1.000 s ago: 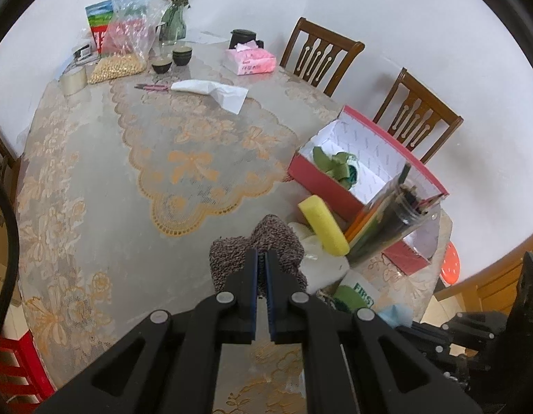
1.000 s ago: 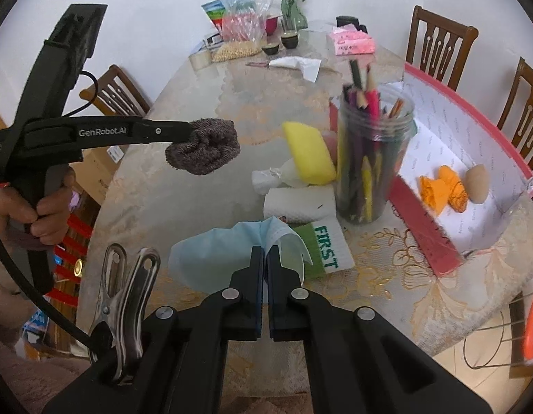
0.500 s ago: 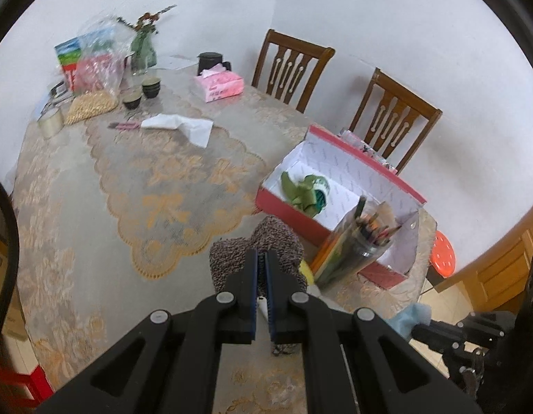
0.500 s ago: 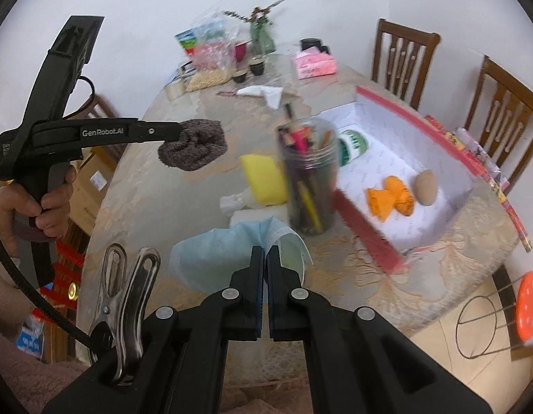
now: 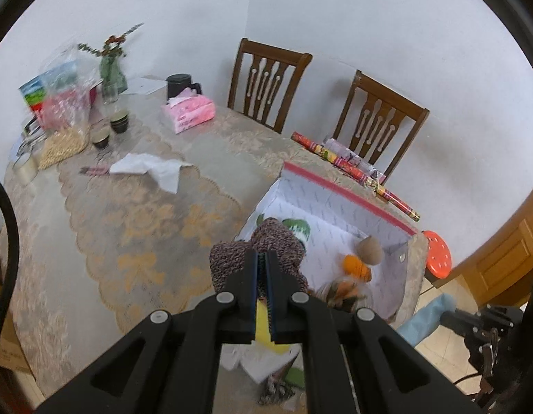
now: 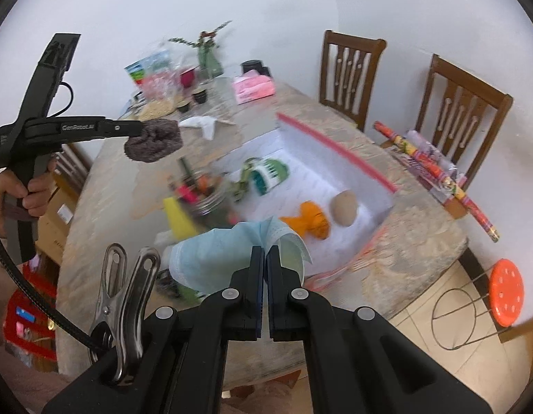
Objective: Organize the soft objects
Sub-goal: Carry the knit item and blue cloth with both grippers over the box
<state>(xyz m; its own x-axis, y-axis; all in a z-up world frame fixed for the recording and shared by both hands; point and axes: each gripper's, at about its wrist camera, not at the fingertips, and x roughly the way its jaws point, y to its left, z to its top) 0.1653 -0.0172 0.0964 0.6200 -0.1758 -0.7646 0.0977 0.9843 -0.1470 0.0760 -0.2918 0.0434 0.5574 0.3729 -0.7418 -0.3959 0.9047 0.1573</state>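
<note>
In the left wrist view, the left gripper [image 5: 262,258] is closed tight on a fuzzy brown cloth [image 5: 263,245], which bunches at 12 o'clock from the jaws. The white box [image 5: 349,217] with the red rim sits on the table at 2 o'clock.

In the right wrist view, the right gripper [image 6: 265,253] is pinched shut on a light blue face mask [image 6: 228,258], which spreads toward 10 o'clock. The box lies at 1 o'clock, with an orange soft toy [image 6: 309,222] inside.
</note>
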